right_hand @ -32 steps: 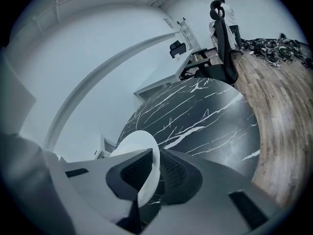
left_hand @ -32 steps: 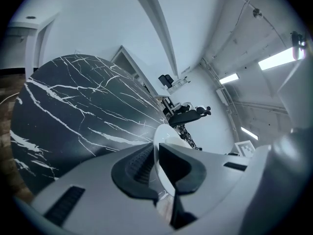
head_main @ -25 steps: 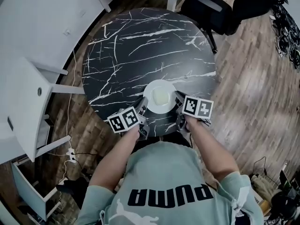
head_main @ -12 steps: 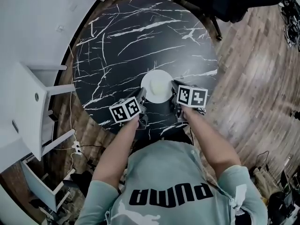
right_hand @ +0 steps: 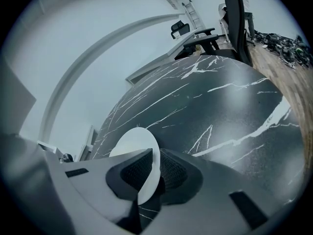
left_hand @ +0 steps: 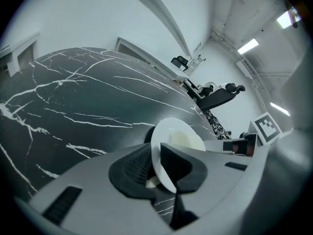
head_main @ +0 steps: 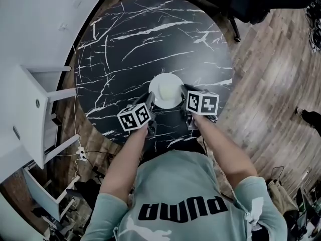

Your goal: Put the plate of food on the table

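Note:
A small white plate [head_main: 166, 90] with a pale piece of food in its middle hangs over the near part of the round black marble table [head_main: 130, 44]. My left gripper [head_main: 149, 102] is shut on the plate's left rim, my right gripper [head_main: 183, 95] shut on its right rim. In the left gripper view the plate [left_hand: 172, 146] stands edge-on between the dark jaws, the food [left_hand: 186, 141] showing on its face. In the right gripper view the plate [right_hand: 137, 153] is pinched the same way. Whether the plate touches the tabletop is hidden.
A black office chair [head_main: 235, 1] stands beyond the table's far right edge. White desks [head_main: 35, 39] and a white panel [head_main: 35, 114] flank the left. Wooden floor [head_main: 266, 84] lies to the right. The table's far half [head_main: 150, 24] carries nothing.
The plate and both grippers have moved a little farther in over the table, away from its near edge. Both grips on the rim stay the same.

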